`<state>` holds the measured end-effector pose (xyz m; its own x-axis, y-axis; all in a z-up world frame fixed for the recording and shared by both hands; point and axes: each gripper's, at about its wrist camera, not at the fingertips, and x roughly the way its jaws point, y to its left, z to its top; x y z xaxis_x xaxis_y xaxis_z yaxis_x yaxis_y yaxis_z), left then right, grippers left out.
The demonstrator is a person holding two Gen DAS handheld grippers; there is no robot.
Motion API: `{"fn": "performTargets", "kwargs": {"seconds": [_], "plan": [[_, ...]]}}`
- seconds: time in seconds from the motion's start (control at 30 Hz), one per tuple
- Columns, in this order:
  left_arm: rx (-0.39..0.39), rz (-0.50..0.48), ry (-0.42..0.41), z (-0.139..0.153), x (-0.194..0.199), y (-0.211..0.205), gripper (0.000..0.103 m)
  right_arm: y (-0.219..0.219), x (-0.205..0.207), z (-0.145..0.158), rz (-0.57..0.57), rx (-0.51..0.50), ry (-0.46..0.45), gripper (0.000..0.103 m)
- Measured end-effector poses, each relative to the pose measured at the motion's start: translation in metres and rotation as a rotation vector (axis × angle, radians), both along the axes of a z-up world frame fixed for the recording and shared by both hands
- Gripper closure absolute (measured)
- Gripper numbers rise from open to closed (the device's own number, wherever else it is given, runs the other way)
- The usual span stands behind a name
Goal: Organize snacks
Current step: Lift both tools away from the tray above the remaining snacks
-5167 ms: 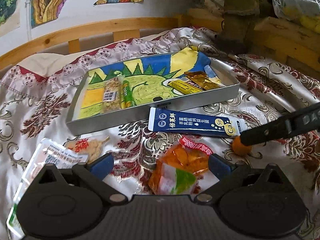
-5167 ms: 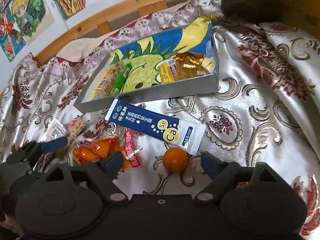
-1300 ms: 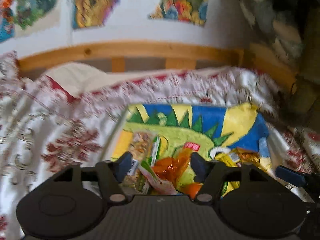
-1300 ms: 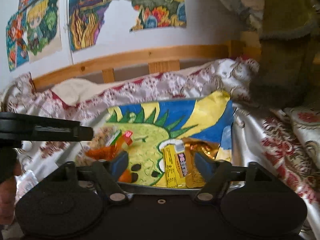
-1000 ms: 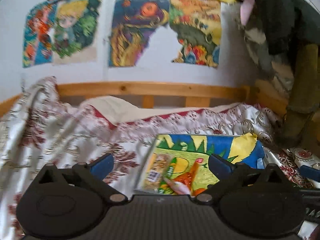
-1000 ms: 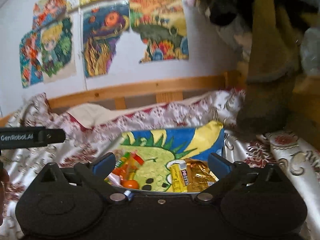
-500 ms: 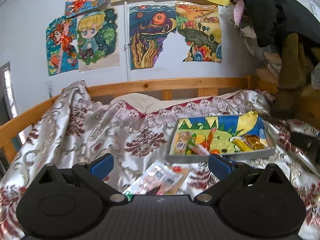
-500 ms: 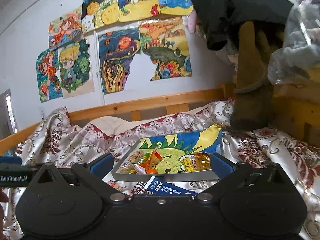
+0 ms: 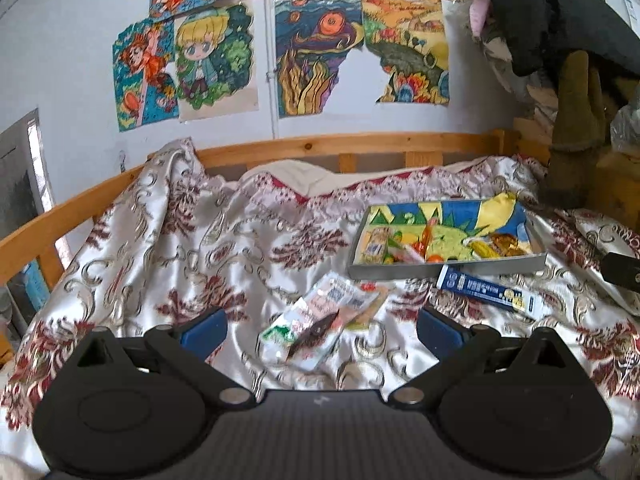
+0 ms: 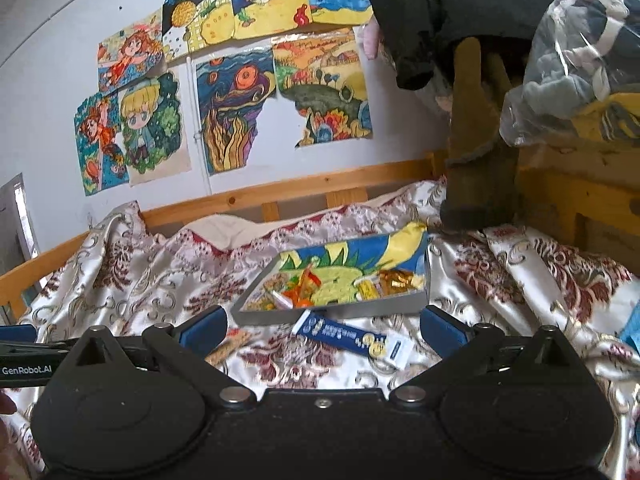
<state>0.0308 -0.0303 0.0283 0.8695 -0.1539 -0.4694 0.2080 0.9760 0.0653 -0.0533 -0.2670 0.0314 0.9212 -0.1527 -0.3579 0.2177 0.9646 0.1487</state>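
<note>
One grey tray (image 9: 448,271) of snacks; two packets outside it (one blue sachet (image 9: 486,290), one clear packet (image 9: 320,326)). Left gripper (image 9: 320,326) and right gripper (image 10: 322,330) gape wide, empty.

The bedspread (image 9: 224,248) is shiny white satin with dark red flower sprays and pale gold scrolls. The tray (image 10: 352,307) has grey walls and a lining drawn in blue, yellow and green, with jagged green spikes. Inside it lie orange wrappers (image 10: 300,286) and gold packets (image 10: 394,280). The long sachet (image 9: 486,290) is dark blue with yellow circles and a white end. The flat packet (image 9: 320,316) is white with green and red print. Both tools have black bodies and blue fingers (image 9: 202,326). The bed rail (image 9: 344,146) is honey-coloured wood.
</note>
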Motion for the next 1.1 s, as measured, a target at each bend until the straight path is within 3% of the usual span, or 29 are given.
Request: {"fn": "performTargets", "kwargs": {"seconds": [0.47,1.1], "plan": [[-0.023,0.046,0.061,-0.008,-0.008,0.015,0.000,0.022,-0.005,-0.009,0.043,-0.084,0.079,0.001],[0.064,0.079,0.098,-0.015,0.000,0.009,0.000,0.026,0.004,-0.014,0.063,-0.114,0.120,0.001]]}}
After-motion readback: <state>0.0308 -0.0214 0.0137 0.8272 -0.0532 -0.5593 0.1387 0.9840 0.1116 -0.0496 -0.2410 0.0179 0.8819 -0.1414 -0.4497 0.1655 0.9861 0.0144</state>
